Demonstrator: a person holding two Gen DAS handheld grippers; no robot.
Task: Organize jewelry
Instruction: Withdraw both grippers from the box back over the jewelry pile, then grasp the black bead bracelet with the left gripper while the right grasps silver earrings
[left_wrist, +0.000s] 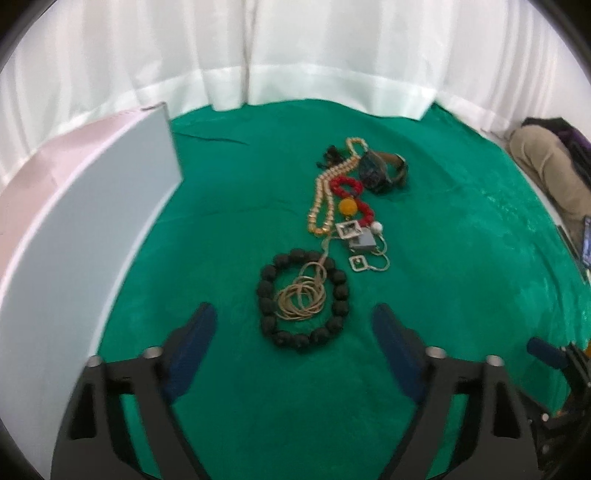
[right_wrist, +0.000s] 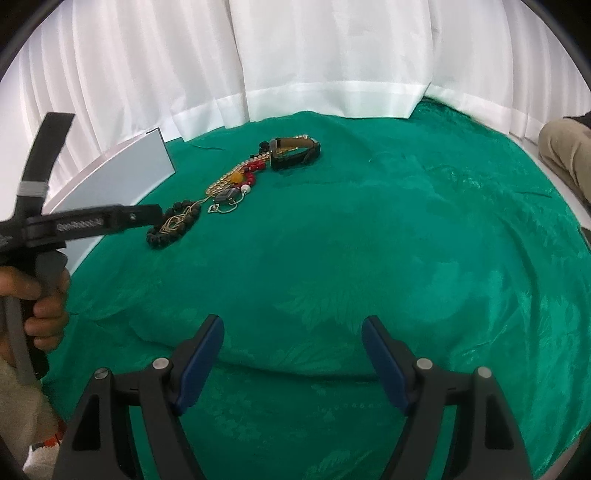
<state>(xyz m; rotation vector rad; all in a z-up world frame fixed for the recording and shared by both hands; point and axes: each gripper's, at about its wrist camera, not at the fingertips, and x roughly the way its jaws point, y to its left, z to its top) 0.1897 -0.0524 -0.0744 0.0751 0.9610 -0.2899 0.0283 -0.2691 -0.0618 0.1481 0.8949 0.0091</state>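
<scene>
Left fingers spread, black bead bracelet between tips; right fingers spread, jewelry well ahead

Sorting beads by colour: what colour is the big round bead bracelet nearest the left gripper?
Black bead bracelet, clearest in the left wrist view.

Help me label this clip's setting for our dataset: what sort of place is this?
Probably a staged recording table, not a lived-in room. A green cloth covers the surface, a white curtain closes off the back, and the jewelry, such as the black bead bracelet, lies in a pile beside a pale box.
</scene>
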